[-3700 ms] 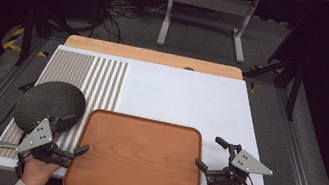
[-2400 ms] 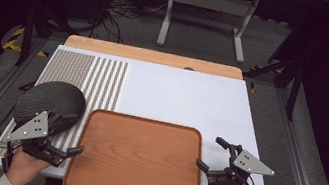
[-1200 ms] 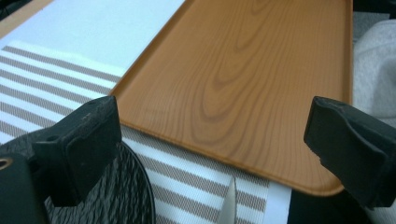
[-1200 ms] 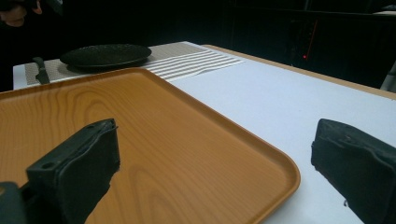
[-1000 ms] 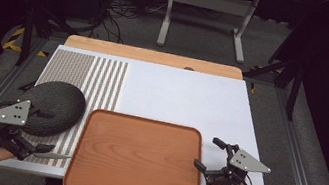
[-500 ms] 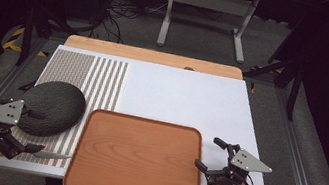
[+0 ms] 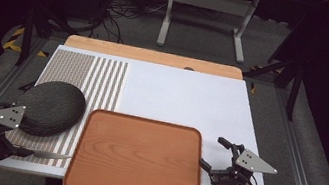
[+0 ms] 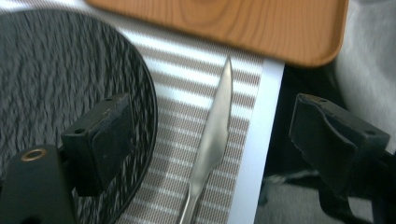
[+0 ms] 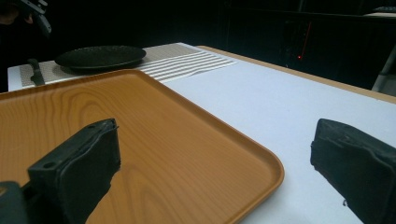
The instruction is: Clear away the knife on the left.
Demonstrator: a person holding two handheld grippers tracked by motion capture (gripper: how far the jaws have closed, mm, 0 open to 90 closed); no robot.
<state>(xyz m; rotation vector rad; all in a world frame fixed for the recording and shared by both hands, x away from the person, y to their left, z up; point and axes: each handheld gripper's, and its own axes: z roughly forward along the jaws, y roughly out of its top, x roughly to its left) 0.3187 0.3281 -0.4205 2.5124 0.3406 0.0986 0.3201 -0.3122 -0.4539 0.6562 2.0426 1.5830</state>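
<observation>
My grippers at the near table edge

My left gripper (image 8: pixel 205 140), jaws spread, straddles a knife (image 8: pixel 212 140) whose handle is cut off; right gripper (image 7: pixel 217 157) gapes beside the tray (image 7: pixel 136 159).

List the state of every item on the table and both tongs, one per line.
Tray: empty, flat on the table's near edge.
Plate: empty, on the striped mat left of the tray.
Knife: lying flat on the mat, ungripped, tip toward the tray.
Left tongs: open, jaws either side of the knife.
Right tongs: open, holding nothing, at the tray's right edge.
</observation>
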